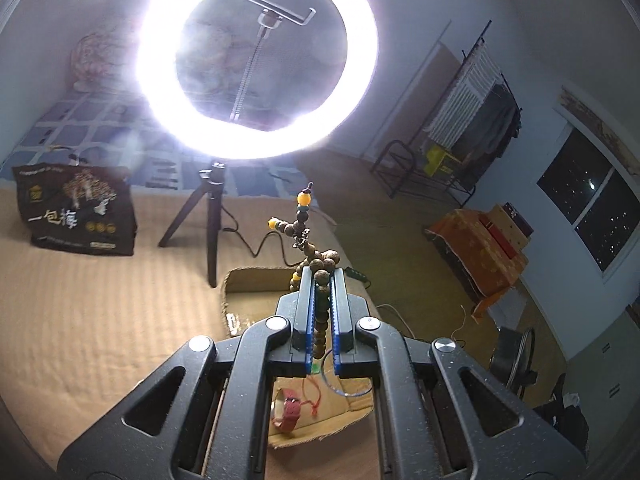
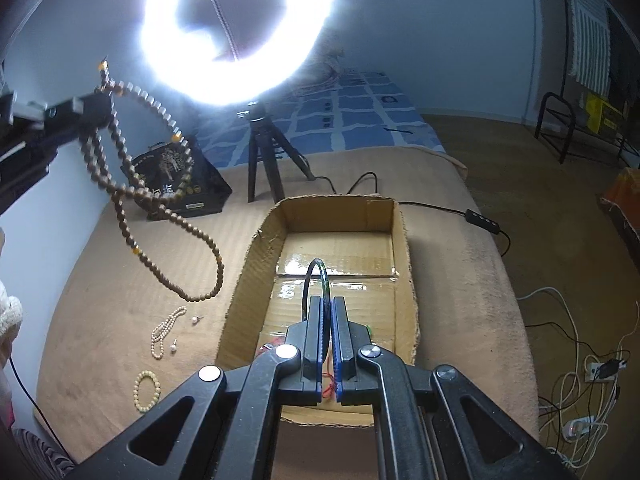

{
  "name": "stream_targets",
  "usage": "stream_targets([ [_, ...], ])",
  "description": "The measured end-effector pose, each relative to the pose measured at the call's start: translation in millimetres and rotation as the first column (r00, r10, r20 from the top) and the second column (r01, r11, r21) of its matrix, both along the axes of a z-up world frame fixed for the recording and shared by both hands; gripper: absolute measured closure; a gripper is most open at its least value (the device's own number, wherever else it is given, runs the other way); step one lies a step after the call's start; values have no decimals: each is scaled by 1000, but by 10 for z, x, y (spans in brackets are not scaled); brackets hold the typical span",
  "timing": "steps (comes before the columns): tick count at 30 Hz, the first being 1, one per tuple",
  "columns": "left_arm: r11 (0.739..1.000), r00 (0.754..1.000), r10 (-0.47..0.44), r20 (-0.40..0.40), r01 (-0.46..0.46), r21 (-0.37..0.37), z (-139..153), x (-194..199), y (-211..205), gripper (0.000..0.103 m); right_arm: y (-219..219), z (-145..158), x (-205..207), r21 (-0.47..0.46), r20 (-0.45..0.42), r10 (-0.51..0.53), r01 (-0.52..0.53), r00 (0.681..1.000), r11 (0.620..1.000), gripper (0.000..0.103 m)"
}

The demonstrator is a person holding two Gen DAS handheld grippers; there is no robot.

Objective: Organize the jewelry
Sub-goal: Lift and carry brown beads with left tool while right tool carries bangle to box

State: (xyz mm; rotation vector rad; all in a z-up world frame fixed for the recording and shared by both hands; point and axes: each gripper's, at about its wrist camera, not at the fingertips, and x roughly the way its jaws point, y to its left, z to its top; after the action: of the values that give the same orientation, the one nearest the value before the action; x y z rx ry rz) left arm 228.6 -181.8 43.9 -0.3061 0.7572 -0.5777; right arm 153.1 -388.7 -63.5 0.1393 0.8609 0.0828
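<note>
My left gripper [image 1: 322, 274] is shut on a long brown wooden bead necklace [image 1: 306, 236], held high in the air. In the right wrist view the same necklace [image 2: 132, 184] hangs in loops from the left gripper [image 2: 94, 106], left of the cardboard box [image 2: 406, 248]. My right gripper [image 2: 327, 304] is shut on a thin dark bangle [image 2: 316, 276] and holds it upright over the box. A red bracelet [image 1: 290, 410] lies inside the box [image 1: 240, 280]. A pearl necklace [image 2: 164, 332], two pearl earrings [image 2: 195, 320] and a cream bead bracelet [image 2: 147, 391] lie on the tan blanket left of the box.
A bright ring light [image 2: 236, 32] on a black tripod [image 2: 260, 160] stands behind the box, its cable running right. A dark printed bag [image 2: 180, 180] sits at the back left. The bed edge drops to the floor on the right, with cables [image 2: 580, 360] there.
</note>
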Motion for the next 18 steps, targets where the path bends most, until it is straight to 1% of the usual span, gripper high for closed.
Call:
stream_targets([
  [5,1000,1000,-10,-28,10,6,-111,176,-179,99,-77,-53,16,0,-15,-12,12,1000,1000,102],
  [7,1000,999,-7,-52,8,13,-206,271,-245,99,-89,-91,30,-1,-26,-21,21,999,1000,102],
  [12,998,996,4,-92,2,63,-496,457,-419,99,-107,-211,81,-5,-61,-28,28,998,1000,102],
  [18,994,992,13,-127,0,106,-779,600,-504,99,-120,-303,105,-17,-92,-34,33,995,999,102],
])
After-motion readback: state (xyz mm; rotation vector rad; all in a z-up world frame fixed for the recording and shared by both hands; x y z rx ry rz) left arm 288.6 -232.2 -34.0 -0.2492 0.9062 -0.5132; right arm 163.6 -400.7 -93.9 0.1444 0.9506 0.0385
